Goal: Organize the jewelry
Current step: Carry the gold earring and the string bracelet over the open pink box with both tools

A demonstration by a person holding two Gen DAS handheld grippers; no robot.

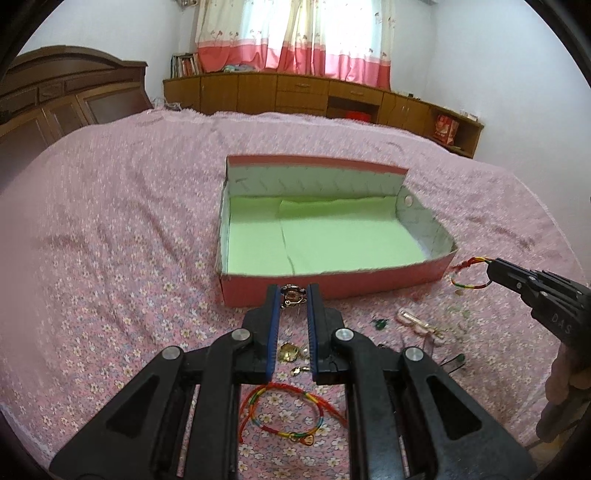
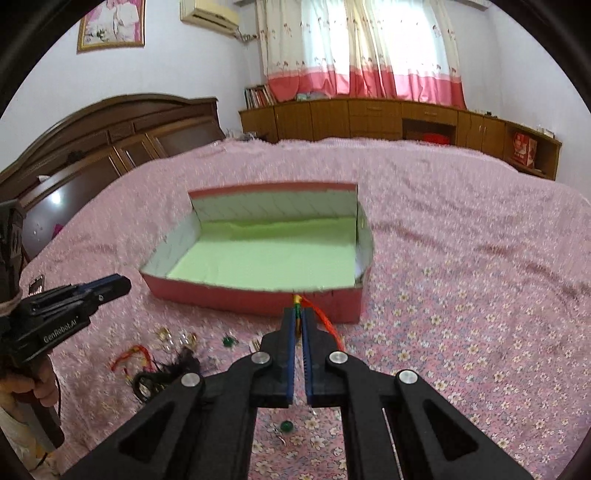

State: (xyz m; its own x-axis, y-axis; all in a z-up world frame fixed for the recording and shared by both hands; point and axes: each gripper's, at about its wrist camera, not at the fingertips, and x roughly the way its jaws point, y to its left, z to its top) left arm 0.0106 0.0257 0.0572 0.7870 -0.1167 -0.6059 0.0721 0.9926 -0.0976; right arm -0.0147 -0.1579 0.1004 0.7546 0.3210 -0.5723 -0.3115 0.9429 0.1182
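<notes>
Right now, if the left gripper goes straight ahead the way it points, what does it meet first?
Probably the near red wall of the open box: the left gripper, shut on a small metal ornament, points right at it. Depth is unclear.

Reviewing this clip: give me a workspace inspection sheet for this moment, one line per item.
Surface: bed under a pink floral bedspread, slightly rumpled.
Job's things: open red box with green lining, nothing in it; loose jewelry on the spread before it, including a rainbow cord bracelet, green beads, gold pieces.
Clutter: dark tangled piece among the jewelry.
Grippers: left gripper shut on a small metal ornament; right gripper shut on a multicoloured cord bracelet, lifted clear of the spread.
Cables: nothing seen.
Surroundings: wooden headboard, low cabinets, pink-and-white curtains, air conditioner, framed picture.
</notes>
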